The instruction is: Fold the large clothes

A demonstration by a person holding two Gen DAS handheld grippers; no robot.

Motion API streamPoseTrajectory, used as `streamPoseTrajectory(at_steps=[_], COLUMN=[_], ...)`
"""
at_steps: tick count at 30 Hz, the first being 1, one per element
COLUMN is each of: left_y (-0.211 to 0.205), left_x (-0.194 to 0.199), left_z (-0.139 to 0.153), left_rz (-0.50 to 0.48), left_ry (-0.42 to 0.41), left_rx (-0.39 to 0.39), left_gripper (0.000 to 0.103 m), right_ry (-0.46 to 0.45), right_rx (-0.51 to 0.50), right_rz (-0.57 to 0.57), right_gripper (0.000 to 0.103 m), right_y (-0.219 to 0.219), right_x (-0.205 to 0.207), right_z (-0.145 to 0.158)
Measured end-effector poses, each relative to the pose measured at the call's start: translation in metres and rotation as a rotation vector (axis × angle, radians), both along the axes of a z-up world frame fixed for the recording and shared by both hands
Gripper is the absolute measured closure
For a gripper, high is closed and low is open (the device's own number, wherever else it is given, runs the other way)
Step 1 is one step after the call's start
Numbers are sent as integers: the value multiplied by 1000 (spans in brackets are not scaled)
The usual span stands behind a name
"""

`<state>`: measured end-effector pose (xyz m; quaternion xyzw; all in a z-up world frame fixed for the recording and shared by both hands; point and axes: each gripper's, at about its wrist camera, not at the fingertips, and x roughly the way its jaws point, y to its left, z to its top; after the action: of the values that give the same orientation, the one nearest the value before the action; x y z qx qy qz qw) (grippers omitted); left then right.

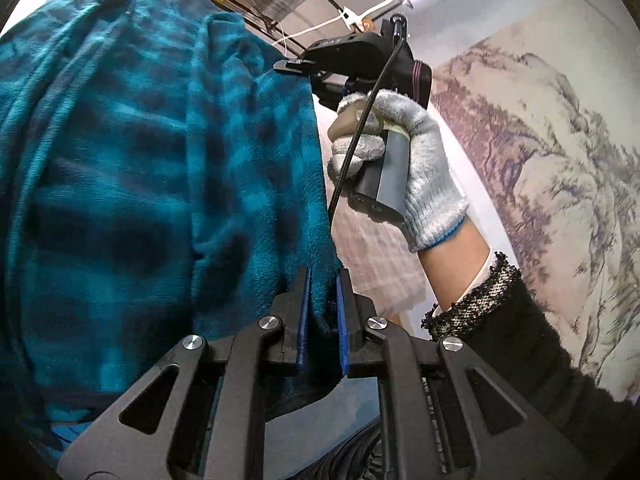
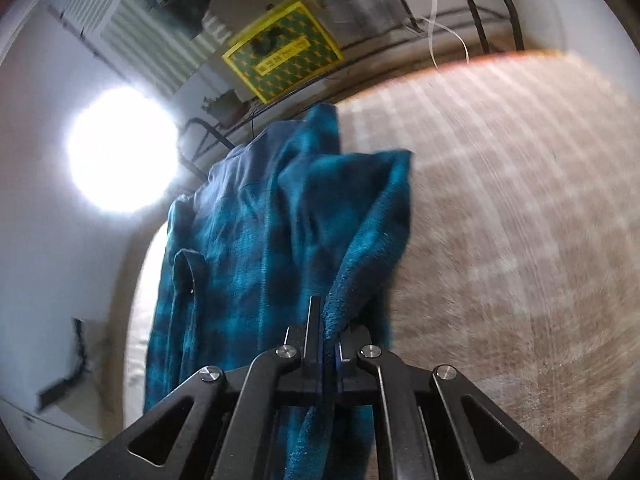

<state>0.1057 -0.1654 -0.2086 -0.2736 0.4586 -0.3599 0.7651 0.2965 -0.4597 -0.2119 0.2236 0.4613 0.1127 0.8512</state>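
A large teal and dark plaid fleece garment [image 1: 152, 168] fills the left of the left wrist view. My left gripper [image 1: 324, 296] is shut on a fold of its edge, the cloth pinched between the blue pads [image 1: 304, 312]. Higher up along the same edge, my right gripper [image 1: 288, 65] clamps the cloth, held by a hand in a grey knit glove [image 1: 424, 176]. In the right wrist view the right gripper [image 2: 330, 320] is shut on the garment [image 2: 260, 232], which trails away from the jaws over a beige checked surface [image 2: 500, 200].
A yellow and green box [image 2: 282, 50] lies beyond the surface's far edge, beside black metal frames [image 2: 496, 12] and cords. A bright lamp [image 2: 120, 148] glares at left. A landscape-print cloth [image 1: 540, 140] spreads to the right of the gloved hand.
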Motion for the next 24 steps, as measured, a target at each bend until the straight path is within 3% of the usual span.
streamPoseTrajectory(at_steps=[4,9,17,19,22,24], left_y=[29,73,108,107,102,98], left_x=[-2,-9,-17,-20,-19,-18], left_z=[-3,-14,-37,-41,-41,-41], left_rz=[41,122,200,198,197,194], left_ry=[17,52,111,111,102,99], left_rx=[-31,-45,-11,4,16,21], left_gripper=[93,93,94,94,94,94], right_ry=[-22,-67,-19,-9,-3,-29], right_rx=[-92,-268,-466,-525,-479,-410], right_rz=[41,171,401,442,453,444], right_gripper=[102,102,100,93,73,72], right_y=[43,125,254,267,262,245], right_x=[5,10,19,18,18,16], right_z=[19,29,-23,-38,-34,-19])
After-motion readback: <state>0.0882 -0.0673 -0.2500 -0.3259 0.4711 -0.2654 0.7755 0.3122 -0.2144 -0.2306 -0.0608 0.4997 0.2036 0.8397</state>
